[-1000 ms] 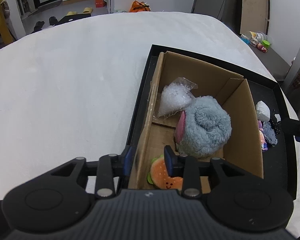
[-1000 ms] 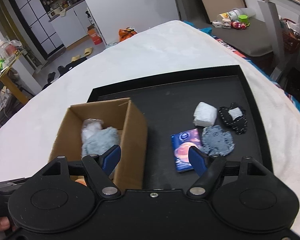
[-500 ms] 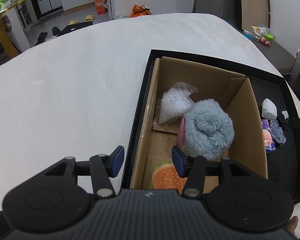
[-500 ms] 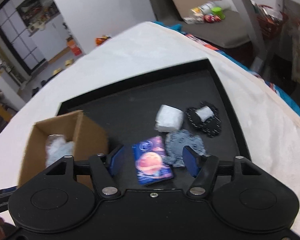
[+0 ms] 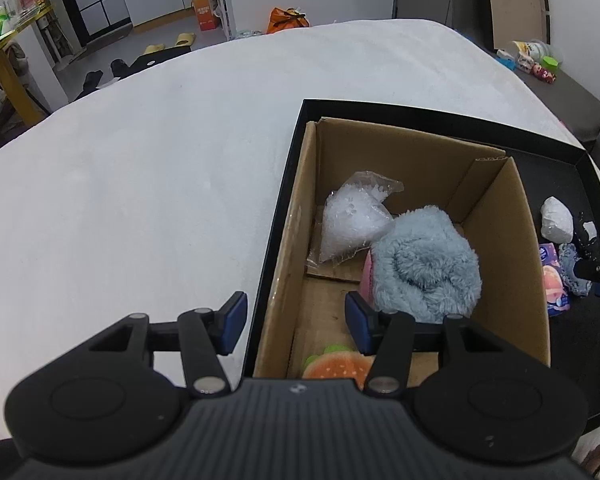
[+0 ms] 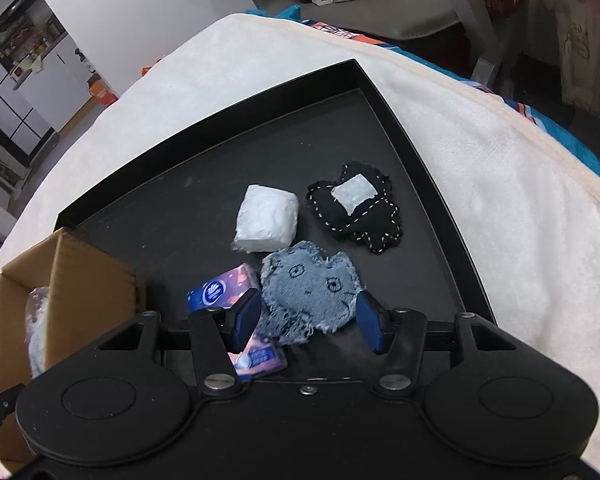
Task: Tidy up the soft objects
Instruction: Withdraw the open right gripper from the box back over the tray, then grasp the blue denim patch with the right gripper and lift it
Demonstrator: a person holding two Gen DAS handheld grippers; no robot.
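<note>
A home: slippers (image 5: 180, 39) on the floor, kitchen cabinets (image 6: 28, 76) beyond.

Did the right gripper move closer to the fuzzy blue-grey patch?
Yes. The right gripper came down toward the black tray; its closing jaws now straddle the fuzzy blue-grey patch.

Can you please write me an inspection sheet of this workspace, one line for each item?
Surface: white cloth under a black tray.
Job's things: cardboard box on the tray holds a clear plastic bag, a grey fluffy roll and a burger plush. Loose on the tray: white packet, black stitched pad, blue-grey fabric patch, tissue pack.
Clutter: nothing seen on the tray.
Grippers: left gripper open, straddling the box's wall, holding nothing. Right gripper closing around the patch's near edge, pads not yet pressing.
Cables: nothing seen.
Surroundings: slippers and an orange bag on the floor, small toys on a grey bench.
</note>
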